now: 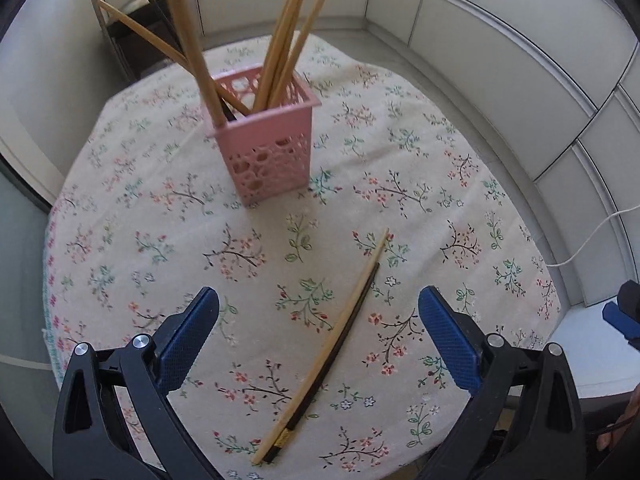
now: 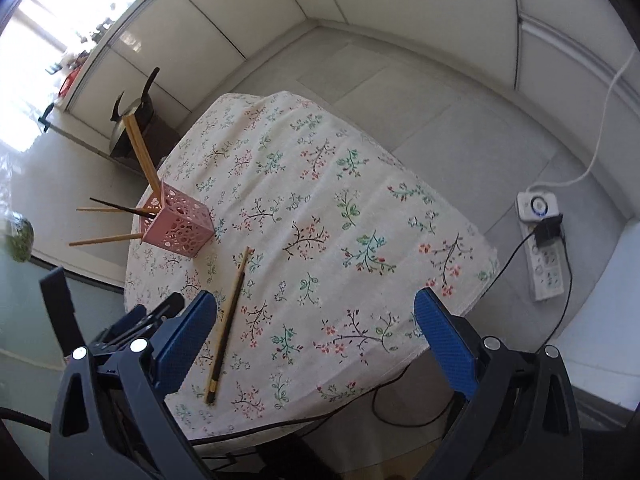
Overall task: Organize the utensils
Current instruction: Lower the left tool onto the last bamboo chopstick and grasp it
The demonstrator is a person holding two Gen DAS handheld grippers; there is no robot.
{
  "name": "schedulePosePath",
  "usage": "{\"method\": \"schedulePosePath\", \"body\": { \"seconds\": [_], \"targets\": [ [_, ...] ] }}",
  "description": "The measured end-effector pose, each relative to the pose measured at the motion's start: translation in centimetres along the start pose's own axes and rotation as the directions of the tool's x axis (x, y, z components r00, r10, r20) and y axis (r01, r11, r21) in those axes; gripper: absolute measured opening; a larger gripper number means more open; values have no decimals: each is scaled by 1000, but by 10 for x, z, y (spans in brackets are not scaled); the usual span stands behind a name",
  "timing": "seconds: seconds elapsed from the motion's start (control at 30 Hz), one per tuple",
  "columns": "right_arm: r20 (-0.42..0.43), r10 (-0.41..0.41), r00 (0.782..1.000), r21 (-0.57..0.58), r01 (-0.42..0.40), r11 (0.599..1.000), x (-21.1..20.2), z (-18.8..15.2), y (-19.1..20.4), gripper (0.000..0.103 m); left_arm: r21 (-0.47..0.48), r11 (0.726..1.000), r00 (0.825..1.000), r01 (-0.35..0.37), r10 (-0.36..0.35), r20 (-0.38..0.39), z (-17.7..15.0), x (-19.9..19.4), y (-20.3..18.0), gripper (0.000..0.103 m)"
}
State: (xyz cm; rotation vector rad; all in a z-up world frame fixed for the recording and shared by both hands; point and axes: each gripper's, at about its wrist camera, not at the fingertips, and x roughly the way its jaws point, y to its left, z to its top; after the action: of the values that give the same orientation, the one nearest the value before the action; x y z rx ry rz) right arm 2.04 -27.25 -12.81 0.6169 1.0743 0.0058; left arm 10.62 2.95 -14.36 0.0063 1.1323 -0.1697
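Two chopsticks (image 1: 328, 340) left to stow
Others stand in the pink holder (image 1: 266, 140) beyond; left gripper (image 1: 318, 312) and right gripper (image 2: 316, 312) gape, empty.

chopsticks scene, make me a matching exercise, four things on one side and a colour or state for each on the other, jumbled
Things:
1. holder
2. dark chopstick
3. left gripper
4. tablecloth

Colour or state:
A. floral print
B. open, empty
C. pink, perforated, upright
D. flat on the cloth beside a light chopstick

Pairs: 1-C, 2-D, 3-B, 4-A
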Motion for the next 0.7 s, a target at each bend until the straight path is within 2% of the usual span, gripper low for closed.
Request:
{"method": "schedulePosePath", "body": {
  "seconds": [0.07, 0.13, 0.33, 0.43, 0.5, 0.6, 0.7],
  "targets": [
    [-23, 17, 1000, 59, -15, 998, 3, 0, -10, 96, -23, 999, 999, 35, -36, -38, 6, 15, -5, 96],
    [-36, 29, 999, 93, -26, 995, 4, 1, -16, 96, -40, 998, 997, 41, -43, -64, 14, 31, -12, 96],
    [-71, 39, 997, 124, -30, 992, 10, 0, -24, 96, -34, 999, 994, -4, 0, -107, 30, 73, -37, 94],
    [-95, 53, 994, 147, -39, 988, 15, 2, -29, 96, -46, 999, 992, -25, 19, -128, 35, 87, -44, 90],
    [-105, 58, 993, 157, -41, 987, 18, 3, -31, 96, -48, 998, 990, -35, 28, -137, 36, 93, -45, 77],
    [-122, 67, 990, 154, -47, 987, 21, 3, -30, 96, -38, 996, 988, -77, 71, -134, 36, 97, -42, 64],
    [-138, 71, 988, 136, -52, 989, 24, 2, -26, 96, -70, 995, 990, -68, 59, -127, 38, 95, -32, 53]
  ]
}}
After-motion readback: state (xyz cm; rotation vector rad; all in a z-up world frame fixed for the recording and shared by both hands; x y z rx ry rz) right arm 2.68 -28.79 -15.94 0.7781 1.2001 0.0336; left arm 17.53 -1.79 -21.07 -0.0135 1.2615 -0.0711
